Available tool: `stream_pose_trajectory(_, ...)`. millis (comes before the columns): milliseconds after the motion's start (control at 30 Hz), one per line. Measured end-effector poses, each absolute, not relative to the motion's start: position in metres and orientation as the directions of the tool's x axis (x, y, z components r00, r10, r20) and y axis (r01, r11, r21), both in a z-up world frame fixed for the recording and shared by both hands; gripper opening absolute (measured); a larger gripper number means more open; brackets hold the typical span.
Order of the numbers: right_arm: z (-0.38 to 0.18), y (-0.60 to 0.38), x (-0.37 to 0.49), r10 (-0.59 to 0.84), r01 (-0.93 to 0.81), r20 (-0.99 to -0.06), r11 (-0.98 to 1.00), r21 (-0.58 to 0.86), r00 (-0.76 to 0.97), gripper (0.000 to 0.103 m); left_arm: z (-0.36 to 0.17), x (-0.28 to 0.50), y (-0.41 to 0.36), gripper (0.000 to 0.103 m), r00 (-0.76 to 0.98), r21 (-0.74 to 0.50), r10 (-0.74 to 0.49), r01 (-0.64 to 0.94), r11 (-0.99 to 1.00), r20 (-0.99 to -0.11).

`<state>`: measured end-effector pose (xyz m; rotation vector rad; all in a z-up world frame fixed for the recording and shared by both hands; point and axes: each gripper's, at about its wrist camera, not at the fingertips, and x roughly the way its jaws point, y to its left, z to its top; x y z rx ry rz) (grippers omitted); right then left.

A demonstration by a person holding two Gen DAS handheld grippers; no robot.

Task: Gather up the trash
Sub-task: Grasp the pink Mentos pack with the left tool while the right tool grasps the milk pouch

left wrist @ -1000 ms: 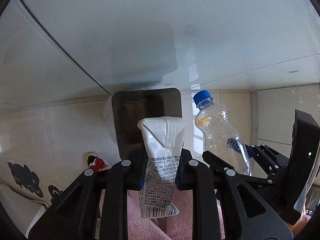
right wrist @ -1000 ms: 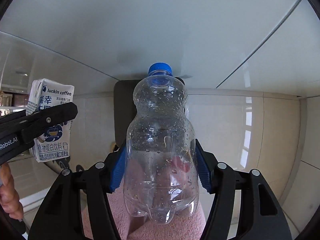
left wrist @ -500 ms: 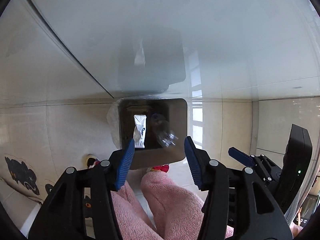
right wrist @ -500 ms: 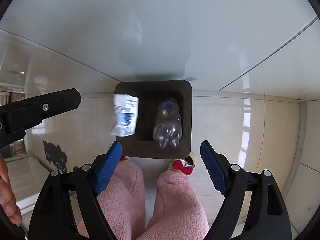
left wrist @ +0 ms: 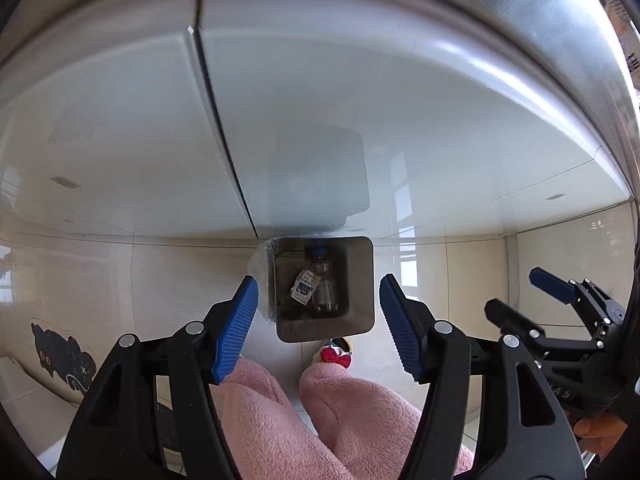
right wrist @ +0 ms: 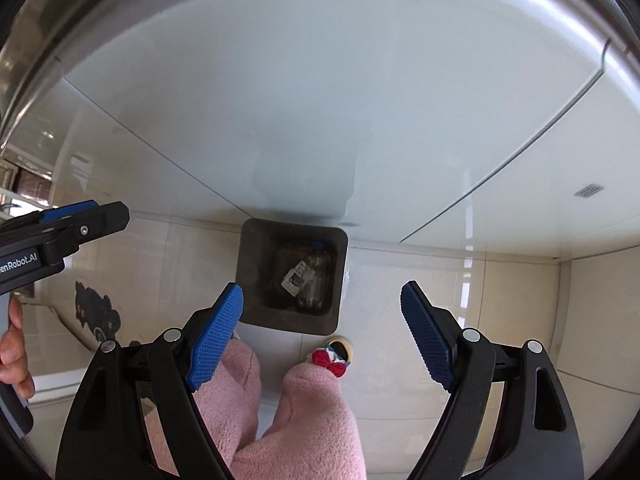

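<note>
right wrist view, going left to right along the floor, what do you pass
left gripper → black cat sticker → trash bin with carton then bottle inside → pale tiled floor

Glossy floor tiles [left wrist: 160, 280] – (fleecy) trousers [right wrist: 312, 420]

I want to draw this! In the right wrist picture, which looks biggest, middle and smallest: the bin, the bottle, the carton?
1. bin, biggest: it holds the other two.
2. bottle, middle.
3. carton, smallest, lying against the bottle.
</note>
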<state>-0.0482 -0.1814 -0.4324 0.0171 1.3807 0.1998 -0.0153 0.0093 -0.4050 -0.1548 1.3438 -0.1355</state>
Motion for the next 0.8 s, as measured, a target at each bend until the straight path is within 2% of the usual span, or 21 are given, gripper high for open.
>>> stream_pose_trajectory(367,-0.288,-0.218,-0.041,0.157,-0.082,-0.904,0.987,0.136,0.398,0.082,-0.284,-0.028,0.023,0.066,0.374,-0.174,-0.165,0.009,0.985,-0.913)
stream_pose_trajectory(500,-0.259,-0.224,-0.035,0.151,-0.053,-0.884,0.988,0.142,0.443,0.082,-0.243,-0.019,0.031,0.066,0.425,-0.186,-0.178,0.022,0.982,-0.888)
stream_pose_trajectory(700,-0.236,-0.224,-0.013,0.148,-0.006,-0.851,0.986,0.167,0.504,0.082,-0.222,0.01,0.038,0.066,0.49,-0.182,-0.185,0.053,0.982,-0.852)
stream_pose_trajectory(800,-0.227,-0.222,0.004,0.127,0.0,-0.838,0.989,0.149,0.531,0.082,-0.221,0.027,0.037,0.072,0.507,-0.149,-0.148,0.04,0.988,-0.849)
